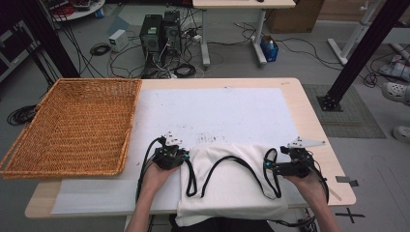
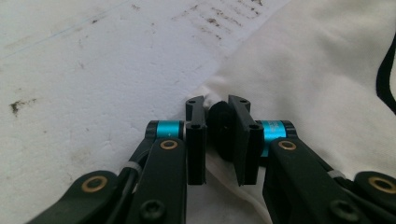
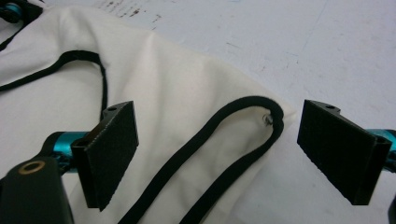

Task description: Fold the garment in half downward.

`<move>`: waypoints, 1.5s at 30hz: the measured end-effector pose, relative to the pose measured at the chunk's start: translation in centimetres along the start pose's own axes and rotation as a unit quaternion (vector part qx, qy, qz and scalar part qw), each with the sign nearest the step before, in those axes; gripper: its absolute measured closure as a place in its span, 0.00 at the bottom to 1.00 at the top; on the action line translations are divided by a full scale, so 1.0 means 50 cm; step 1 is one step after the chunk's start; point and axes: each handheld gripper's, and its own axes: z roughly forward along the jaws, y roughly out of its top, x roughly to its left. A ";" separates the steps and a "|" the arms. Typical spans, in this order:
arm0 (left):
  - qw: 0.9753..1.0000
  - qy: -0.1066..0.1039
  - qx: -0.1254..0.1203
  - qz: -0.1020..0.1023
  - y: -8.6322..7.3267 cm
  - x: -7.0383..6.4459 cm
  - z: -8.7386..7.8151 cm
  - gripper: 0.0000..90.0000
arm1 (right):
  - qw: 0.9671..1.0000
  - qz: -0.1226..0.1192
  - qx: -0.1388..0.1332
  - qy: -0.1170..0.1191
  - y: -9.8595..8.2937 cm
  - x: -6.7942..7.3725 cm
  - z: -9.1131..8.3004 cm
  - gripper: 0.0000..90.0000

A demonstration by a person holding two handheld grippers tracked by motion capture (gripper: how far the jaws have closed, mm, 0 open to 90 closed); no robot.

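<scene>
White cloth drawstring bag (image 1: 227,186) with black cords lies flat at the near edge of the table (image 1: 309,121), between my hands. My left tool (image 2: 217,135) is pressed together, pinching the bag's far left corner. My right tool (image 3: 219,156) is spread wide, jaws straddling the far right corner where the black cord loop (image 3: 261,126) turns. Risk: closing right now may catch cord alone, so the cloth slips free on lifting. Woven wicker basket (image 1: 72,125) waits left

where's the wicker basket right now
In the high view the wicker basket sits at the table's left end, overhanging its left edge, left of the left gripper and the white drawstring bag.
</scene>
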 end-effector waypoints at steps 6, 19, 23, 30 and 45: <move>1.000 -0.004 -0.013 -0.004 -0.007 0.002 0.000 0.86 | 1.000 0.013 0.018 0.000 0.032 -0.031 0.047 0.29; 1.000 -0.006 -0.020 -0.014 -0.011 0.003 0.000 0.87 | 0.997 0.019 0.062 -0.047 0.018 -0.048 0.075 0.76; 1.000 -0.004 -0.020 -0.018 -0.011 0.001 0.000 0.88 | 0.997 0.044 0.046 -0.038 0.010 -0.049 0.074 0.88; 0.999 -0.006 -0.023 -0.047 -0.012 0.004 0.000 0.90 | 0.997 0.061 0.043 -0.030 0.007 -0.053 0.073 0.90; 0.996 0.007 -0.080 -0.041 0.051 0.026 -0.055 0.92 | 0.999 0.047 0.001 0.008 0.074 -0.061 0.037 0.93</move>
